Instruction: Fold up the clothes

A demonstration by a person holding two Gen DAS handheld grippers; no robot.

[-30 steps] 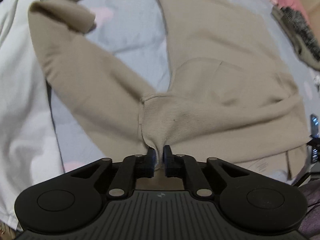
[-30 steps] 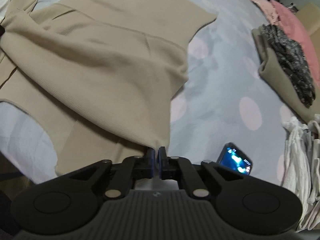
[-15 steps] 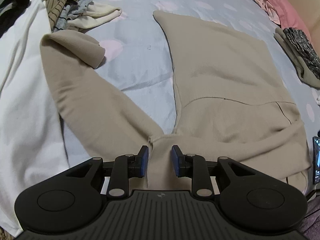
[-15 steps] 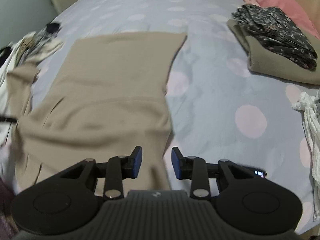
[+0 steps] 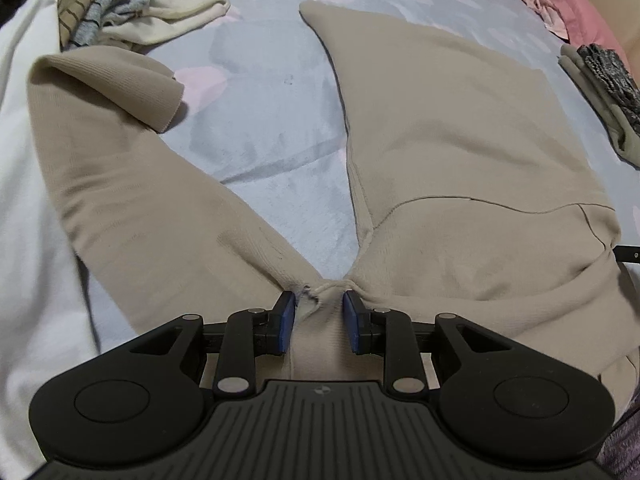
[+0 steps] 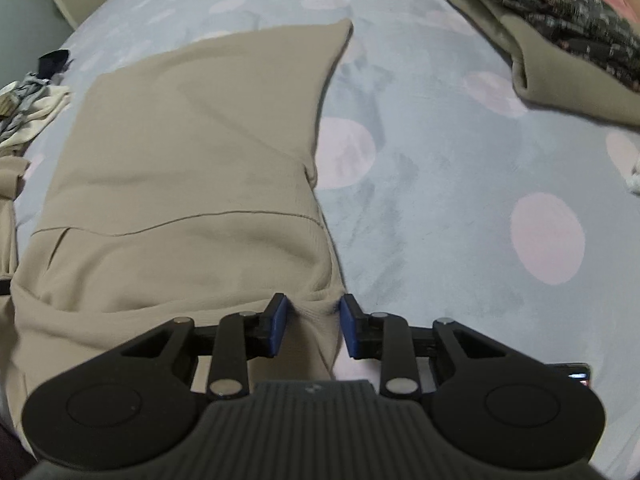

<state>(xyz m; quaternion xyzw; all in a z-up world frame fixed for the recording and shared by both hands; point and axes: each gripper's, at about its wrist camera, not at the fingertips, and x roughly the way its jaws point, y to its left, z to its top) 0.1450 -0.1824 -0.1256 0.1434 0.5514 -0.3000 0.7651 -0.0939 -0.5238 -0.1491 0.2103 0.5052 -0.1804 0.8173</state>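
The beige sweatshirt lies flat on the bed, near its front edge, its body running lengthwise away from both tools. One sleeve angles off toward the bed's left edge, where a white garment lies, its cuff folded back on itself.

The left tool sits right at the armpit where that sleeve meets the body. Its jaws have just been opening and now stand partly apart, holding nothing, with a ridge of fabric loose between the pads.

The right tool is at the near right corner of the body, also partly open, its jaws having just parted; the cloth edge lies between them, apparently unpinched, though blur makes that uncertain.

The splayed sleeve is the piece left unfolded, and the left tool is clearly nearer it. Folded clothes sit toward the bed's far right corner.
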